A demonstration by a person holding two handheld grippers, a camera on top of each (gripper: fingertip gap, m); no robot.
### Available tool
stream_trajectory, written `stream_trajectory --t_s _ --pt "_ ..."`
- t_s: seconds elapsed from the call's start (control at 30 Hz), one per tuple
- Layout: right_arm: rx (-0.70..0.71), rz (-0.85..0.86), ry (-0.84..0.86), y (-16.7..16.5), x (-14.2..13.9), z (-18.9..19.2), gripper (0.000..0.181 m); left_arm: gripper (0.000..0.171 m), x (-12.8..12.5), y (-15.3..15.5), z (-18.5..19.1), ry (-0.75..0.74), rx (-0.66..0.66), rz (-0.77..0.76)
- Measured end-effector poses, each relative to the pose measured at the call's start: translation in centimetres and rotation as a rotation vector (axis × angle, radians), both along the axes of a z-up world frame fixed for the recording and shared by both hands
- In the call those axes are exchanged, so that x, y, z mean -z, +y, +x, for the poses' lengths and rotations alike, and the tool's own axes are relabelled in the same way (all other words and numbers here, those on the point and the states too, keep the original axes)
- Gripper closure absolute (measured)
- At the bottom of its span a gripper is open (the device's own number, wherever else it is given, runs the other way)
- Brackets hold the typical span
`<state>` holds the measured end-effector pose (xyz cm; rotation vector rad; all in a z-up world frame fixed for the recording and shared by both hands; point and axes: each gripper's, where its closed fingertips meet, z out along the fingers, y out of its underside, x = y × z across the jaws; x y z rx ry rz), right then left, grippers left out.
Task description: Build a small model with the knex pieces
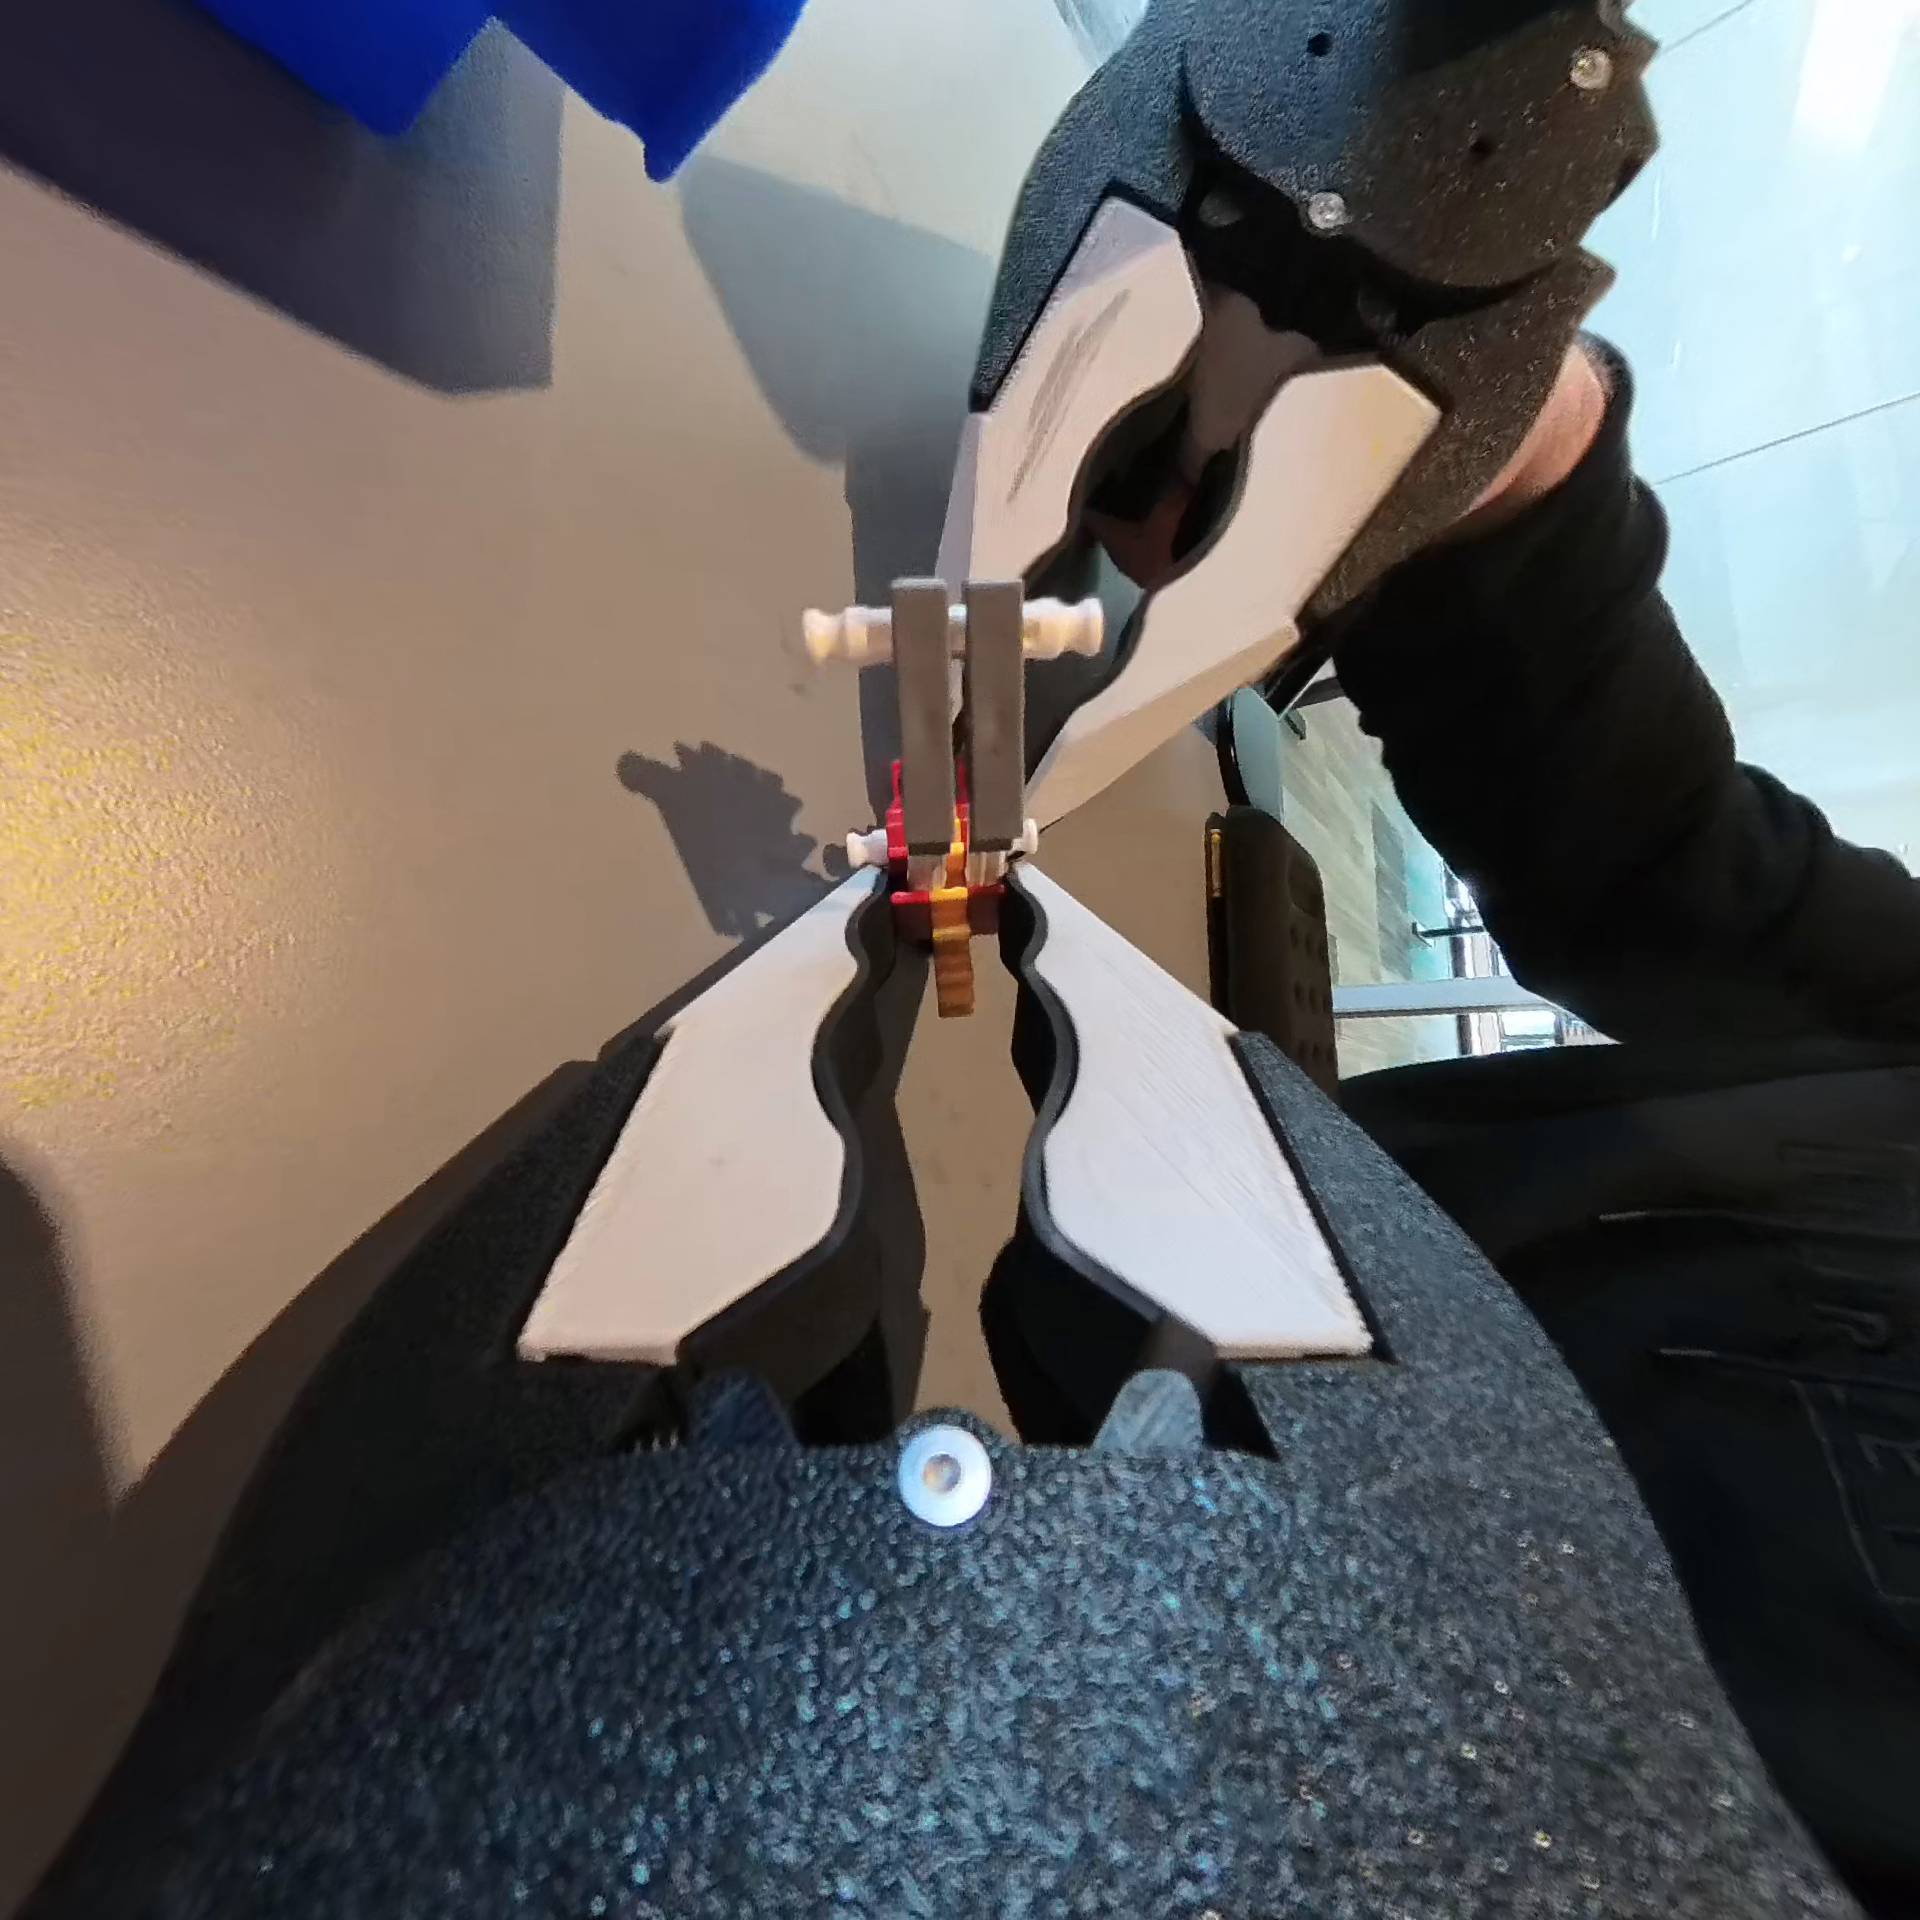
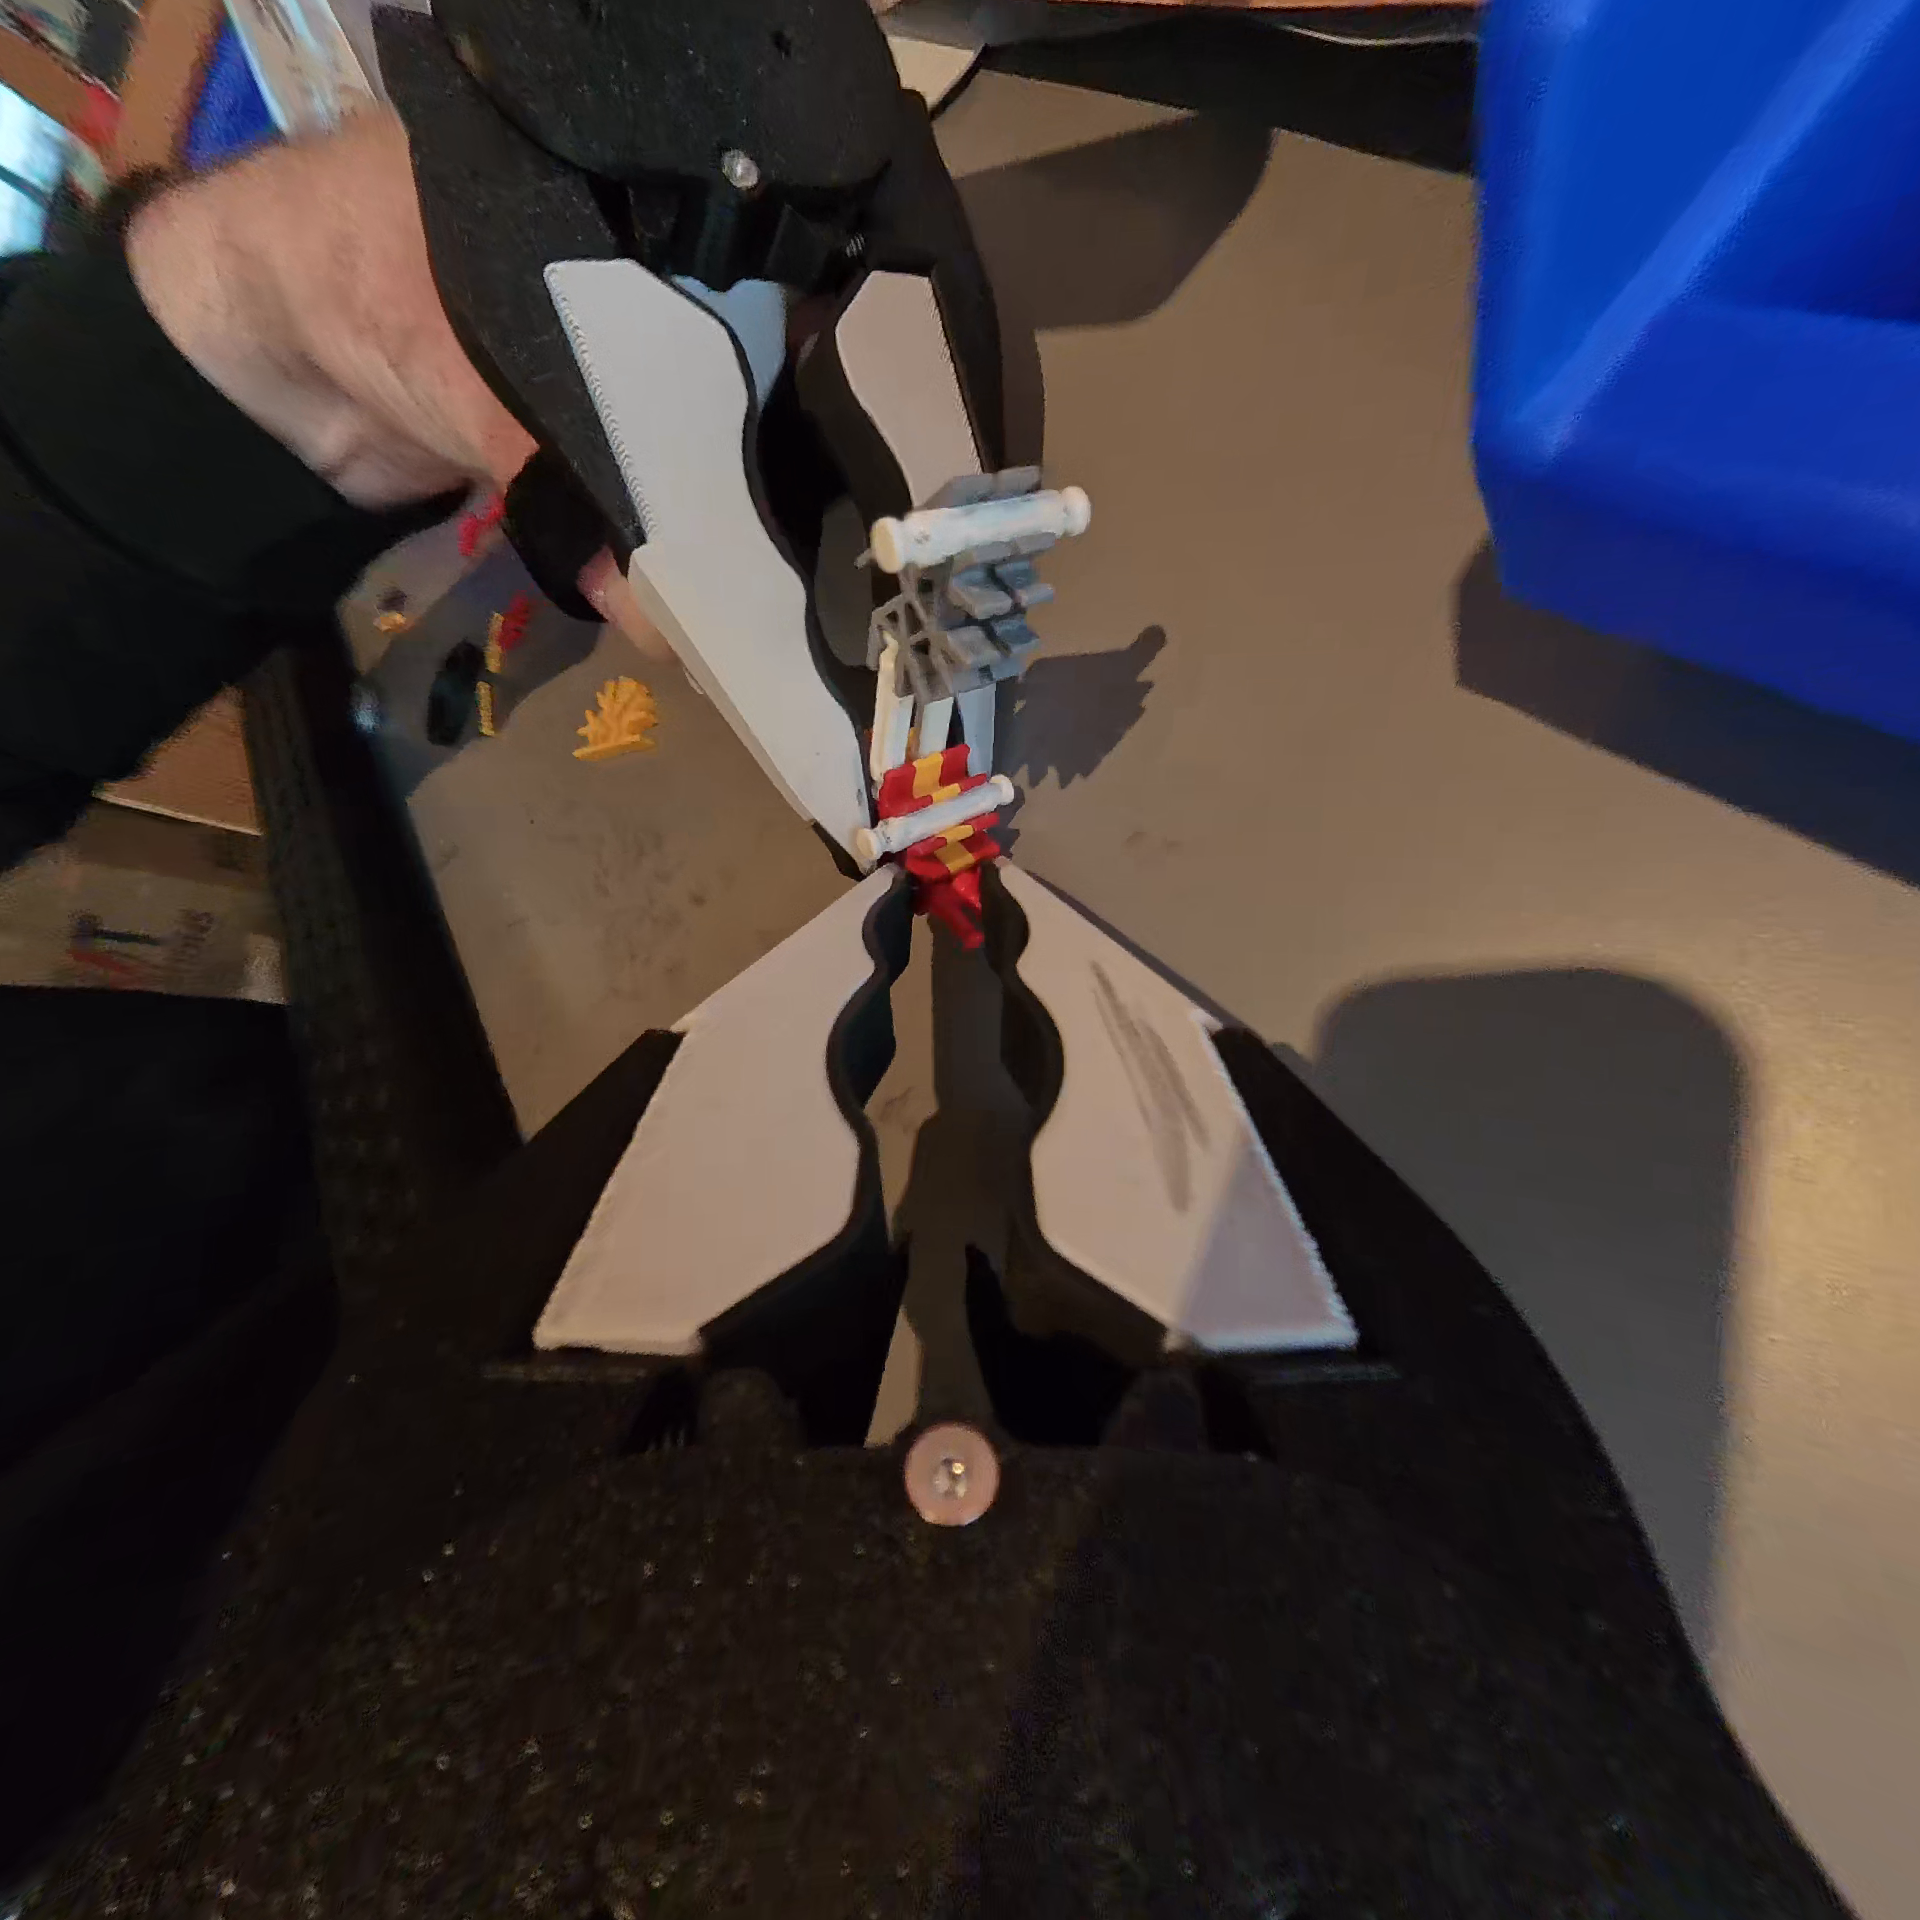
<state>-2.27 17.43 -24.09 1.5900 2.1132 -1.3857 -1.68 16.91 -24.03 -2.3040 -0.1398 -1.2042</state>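
A small toy assembly is held between both grippers above a grey table (image 2: 1299, 831). It has red and yellow connectors (image 1: 943, 914), two grey bars (image 1: 956, 717) standing up from them, and white rods (image 1: 831, 629) across. My left gripper (image 1: 945, 883) is shut on the red and yellow end. My right gripper (image 2: 945, 883) is shut on red connectors (image 2: 951, 904) of the same assembly (image 2: 951, 613). Each gripper also shows in the other's view, the right one (image 1: 1023, 831) from the upper right, the left one (image 2: 868, 842) from the upper left, tips nearly touching.
A blue bin (image 2: 1704, 364) stands on the table to the right, also in the left wrist view (image 1: 520, 62). Loose pieces lie at the left: a yellow one (image 2: 618, 717), red ones (image 2: 509, 623), a black one (image 2: 452, 675). A person's hand (image 2: 312, 312) and black sleeve (image 1: 1558, 727) hold the grippers. My left and right fingertips are right by each other.
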Motion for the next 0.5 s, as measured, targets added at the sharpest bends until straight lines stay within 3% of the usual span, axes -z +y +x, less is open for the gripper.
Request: stream_trajectory --t_s 0.13,0.27,0.33,0.5 --pt "-0.010 0.217 0.068 0.2 -0.3 0.4 0.162 0.154 0.1 0.0 0.2 0.101 0.006 0.047" --pt "0.029 0.231 0.176 0.8 -2.4 1.7 0.148 0.154 0.4 -1.0 0.4 0.323 0.056 0.126" --pt "-0.016 0.301 0.202 0.4 -2.1 2.7 0.141 0.154 0.5 -1.7 0.7 0.464 0.124 0.189" --pt "-0.140 0.474 0.322 -1.8 -0.9 2.7 0.141 0.150 0.9 -3.5 2.1 0.636 0.243 0.298"
